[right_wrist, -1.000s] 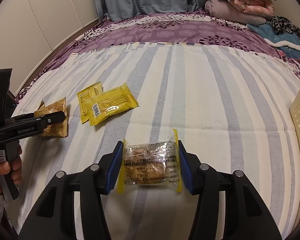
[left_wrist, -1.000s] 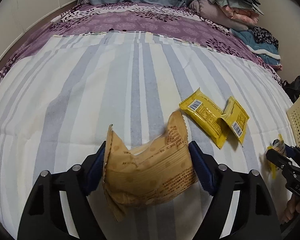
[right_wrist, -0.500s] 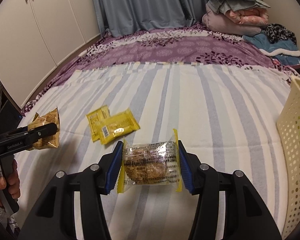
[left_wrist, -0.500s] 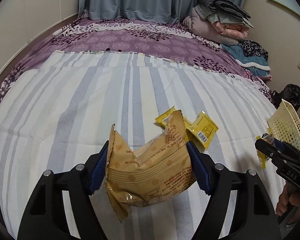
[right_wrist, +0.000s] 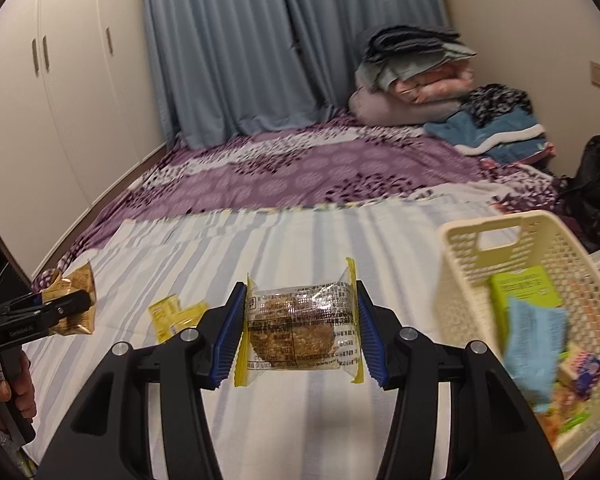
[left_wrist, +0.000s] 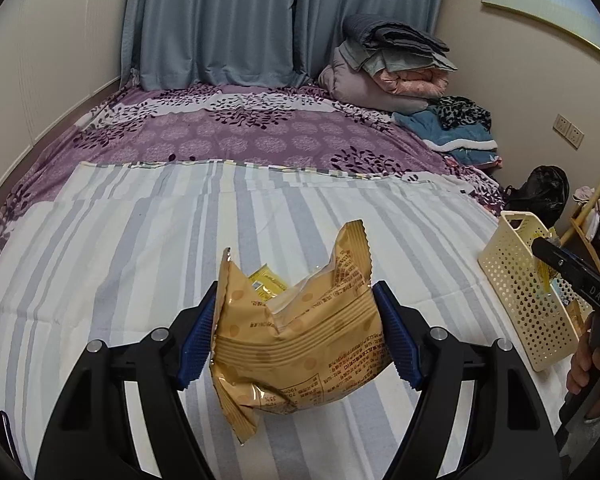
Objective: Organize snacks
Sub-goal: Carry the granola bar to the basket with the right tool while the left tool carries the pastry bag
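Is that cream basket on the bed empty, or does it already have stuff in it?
Partly filled. The cream perforated basket holds a green box, a blue packet and other wrapped snacks.

I'm looking at a home bedroom: wide bed w/ grey-striped white sheet (left_wrist: 140, 248) over a purple floral bedspread (left_wrist: 260, 136), blue-grey curtains (left_wrist: 220, 20), stack of folded quilts & blankets (left_wrist: 388, 64), cream built-in wardrobe doors (right_wrist: 60, 80), framed picture on wall (left_wrist: 548, 0).
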Demonstrator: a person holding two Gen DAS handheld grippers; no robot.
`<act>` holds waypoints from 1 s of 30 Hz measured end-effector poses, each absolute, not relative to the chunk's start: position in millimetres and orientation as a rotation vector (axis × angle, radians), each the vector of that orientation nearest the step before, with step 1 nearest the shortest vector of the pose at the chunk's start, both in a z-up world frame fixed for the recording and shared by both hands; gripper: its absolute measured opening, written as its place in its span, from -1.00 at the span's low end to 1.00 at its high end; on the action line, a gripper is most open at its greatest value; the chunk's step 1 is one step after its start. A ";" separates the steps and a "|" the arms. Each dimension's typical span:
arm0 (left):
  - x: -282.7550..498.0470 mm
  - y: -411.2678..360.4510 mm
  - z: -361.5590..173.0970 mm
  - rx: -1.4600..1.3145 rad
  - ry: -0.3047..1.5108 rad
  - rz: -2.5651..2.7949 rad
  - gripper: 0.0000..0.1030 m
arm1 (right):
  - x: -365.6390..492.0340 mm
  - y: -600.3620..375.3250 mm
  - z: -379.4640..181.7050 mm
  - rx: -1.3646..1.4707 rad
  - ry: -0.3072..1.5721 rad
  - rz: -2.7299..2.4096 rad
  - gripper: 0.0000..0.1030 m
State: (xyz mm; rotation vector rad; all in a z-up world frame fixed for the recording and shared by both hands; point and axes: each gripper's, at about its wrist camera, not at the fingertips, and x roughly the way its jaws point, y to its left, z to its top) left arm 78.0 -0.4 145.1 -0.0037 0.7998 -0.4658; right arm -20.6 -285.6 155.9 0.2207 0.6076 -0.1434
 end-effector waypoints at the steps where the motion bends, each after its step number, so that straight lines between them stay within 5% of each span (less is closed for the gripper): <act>1: 75.5 -4.4 148.6 -0.001 0.792 -0.474 0.46 | -24.9 -291.7 158.6 0.222 0.598 -0.158 0.01; 20: 30.3 -88.8 190.1 0.084 0.700 -0.623 0.46 | -106.4 -417.3 146.8 0.308 0.569 -0.471 0.03; 22: 26.2 -99.5 192.2 0.097 0.695 -0.638 0.46 | -112.3 -426.0 138.9 0.323 0.587 -0.495 0.10; 24: 21.5 -108.8 193.6 0.107 0.692 -0.651 0.46 | -117.5 -435.0 131.5 0.344 0.603 -0.506 0.50; 30: 7.3 -136.6 197.8 0.142 0.685 -0.690 0.46 | -135.0 -447.5 127.6 0.365 0.574 -0.506 0.51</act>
